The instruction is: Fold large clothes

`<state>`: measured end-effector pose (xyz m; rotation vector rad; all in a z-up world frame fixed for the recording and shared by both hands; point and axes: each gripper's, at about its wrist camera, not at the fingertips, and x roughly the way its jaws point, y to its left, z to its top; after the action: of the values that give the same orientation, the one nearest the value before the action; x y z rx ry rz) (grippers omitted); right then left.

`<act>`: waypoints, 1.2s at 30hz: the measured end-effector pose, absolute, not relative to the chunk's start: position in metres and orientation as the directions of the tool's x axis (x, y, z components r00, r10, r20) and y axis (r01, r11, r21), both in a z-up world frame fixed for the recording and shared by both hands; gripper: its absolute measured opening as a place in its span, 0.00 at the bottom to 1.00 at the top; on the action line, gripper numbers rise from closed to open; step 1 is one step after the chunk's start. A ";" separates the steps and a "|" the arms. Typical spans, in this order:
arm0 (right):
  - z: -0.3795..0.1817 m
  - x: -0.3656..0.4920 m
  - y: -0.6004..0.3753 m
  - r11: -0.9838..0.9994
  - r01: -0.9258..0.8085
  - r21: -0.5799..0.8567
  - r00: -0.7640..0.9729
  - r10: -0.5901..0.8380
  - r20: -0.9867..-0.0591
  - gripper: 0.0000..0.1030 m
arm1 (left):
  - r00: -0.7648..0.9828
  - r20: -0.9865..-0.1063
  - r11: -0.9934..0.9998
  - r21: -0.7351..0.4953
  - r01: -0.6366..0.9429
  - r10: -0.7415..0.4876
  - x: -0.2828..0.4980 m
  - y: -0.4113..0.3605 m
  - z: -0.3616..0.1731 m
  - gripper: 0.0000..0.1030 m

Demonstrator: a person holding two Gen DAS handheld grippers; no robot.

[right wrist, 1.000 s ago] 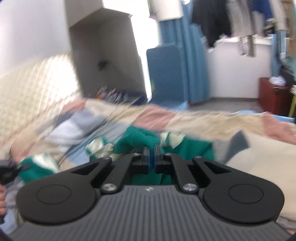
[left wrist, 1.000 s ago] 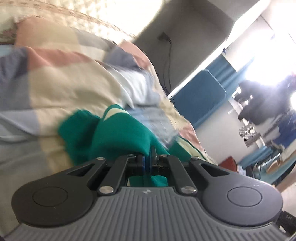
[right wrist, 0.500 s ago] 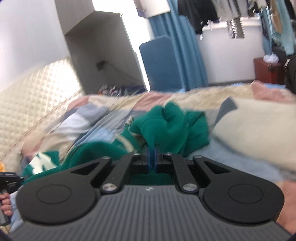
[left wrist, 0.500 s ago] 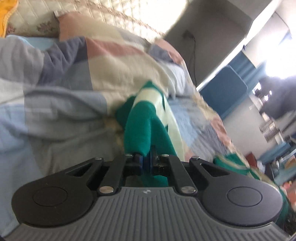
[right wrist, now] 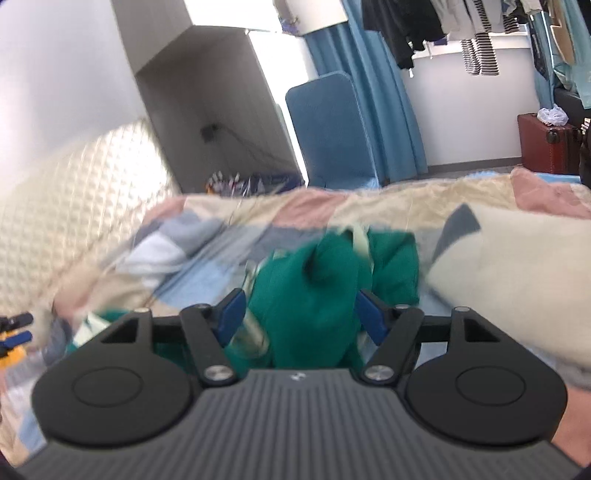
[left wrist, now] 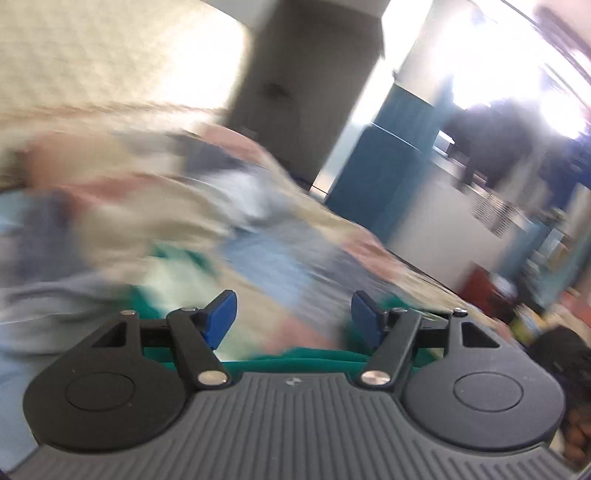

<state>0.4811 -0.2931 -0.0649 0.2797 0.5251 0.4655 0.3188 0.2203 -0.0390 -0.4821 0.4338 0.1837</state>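
Observation:
A green garment with pale cream patches (right wrist: 314, 291) lies bunched on the patchwork quilt (right wrist: 221, 236). My right gripper (right wrist: 301, 312) has its jaws opening. The green bunch sits loosely between the blue pads (right wrist: 232, 310), and no pad presses on it. In the blurred left wrist view my left gripper (left wrist: 293, 319) also has its jaws opening, with only quilt (left wrist: 280, 266) in the gap. A strip of the green garment (left wrist: 295, 360) shows just under the left gripper, and more of it lies to the left (left wrist: 173, 254).
A quilted cream headboard (right wrist: 74, 192) runs along the left. A beige quilt fold (right wrist: 509, 277) rises at the right. Beyond the bed stand a blue chair (right wrist: 328, 129), a red suitcase (right wrist: 546, 147) and hanging clothes (right wrist: 443, 22).
Both grippers were shut on the green garment and have now opened and let it go. The left gripper has swung away fast, and its view is blurred. The green bunch has dropped onto the quilt.

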 end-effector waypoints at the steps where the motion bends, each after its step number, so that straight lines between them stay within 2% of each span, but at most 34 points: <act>1: -0.063 0.496 -0.291 0.855 -0.355 0.378 0.756 0.500 -0.422 0.67 | 0.890 -0.456 0.875 -0.428 -0.226 0.007 0.345 0.210 -0.041 0.71; 6: -0.070 0.571 -0.262 0.832 -0.399 0.386 0.672 0.552 -0.494 0.67 | 0.833 -0.513 0.874 -0.481 -0.077 -0.208 0.474 0.171 -0.069 0.71; 10: -0.085 0.625 -0.229 0.789 -0.488 0.375 0.578 0.613 -0.539 0.66 | 0.747 -0.605 0.876 -0.478 -0.065 -0.275 0.569 0.157 -0.109 0.71; 12: -0.098 0.650 -0.214 0.766 -0.511 0.390 0.498 0.634 -0.592 0.66 | 0.685 -0.662 0.873 -0.481 -0.080 -0.302 0.613 0.158 -0.136 0.71; 16: -0.129 0.683 -0.188 0.753 -0.518 0.407 0.344 0.619 -0.706 0.66 | 0.565 -0.719 0.800 -0.578 -0.160 -0.406 0.658 0.175 -0.190 0.71; 21: -0.155 0.686 -0.163 0.767 -0.514 0.385 0.218 0.551 -0.806 0.66 | 0.495 -0.727 0.744 -0.632 -0.214 -0.476 0.675 0.185 -0.219 0.68; 23: -0.156 0.684 -0.151 0.771 -0.542 0.335 0.203 0.507 -0.838 0.62 | 0.474 -0.737 0.751 -0.626 -0.210 -0.482 0.681 0.185 -0.223 0.55; 24: -0.155 0.685 -0.145 0.776 -0.548 0.313 0.198 0.484 -0.852 0.50 | 0.463 -0.746 0.759 -0.617 -0.207 -0.479 0.684 0.184 -0.222 0.46; 25: -0.155 0.685 -0.139 0.779 -0.557 0.288 0.199 0.462 -0.864 0.42 | 0.455 -0.751 0.764 -0.612 -0.205 -0.479 0.686 0.183 -0.220 0.32; 26: -0.152 0.686 -0.133 0.781 -0.565 0.265 0.205 0.444 -0.872 0.24 | 0.449 -0.754 0.768 -0.609 -0.200 -0.480 0.689 0.184 -0.216 0.26; 27: -0.148 0.689 -0.128 0.780 -0.574 0.250 0.209 0.434 -0.876 0.19 | 0.450 -0.759 0.778 -0.597 -0.195 -0.470 0.692 0.186 -0.209 0.13; 28: -0.140 0.689 -0.123 0.775 -0.585 0.239 0.220 0.435 -0.873 0.17 | 0.456 -0.761 0.785 -0.589 -0.191 -0.460 0.695 0.189 -0.202 0.10; 31: -0.103 0.694 -0.117 0.769 -0.598 0.226 0.289 0.470 -0.834 0.14 | 0.522 -0.738 0.798 -0.580 -0.167 -0.427 0.695 0.206 -0.162 0.09; 36: -0.014 0.707 -0.118 0.742 -0.622 0.251 0.438 0.595 -0.674 0.13 | 0.675 -0.666 0.840 -0.527 -0.126 -0.317 0.695 0.259 -0.064 0.09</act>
<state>0.7068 -0.1178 -0.0145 -0.0362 0.8230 0.7561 0.6947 0.2593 -0.0638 -0.5793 0.8350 -0.1147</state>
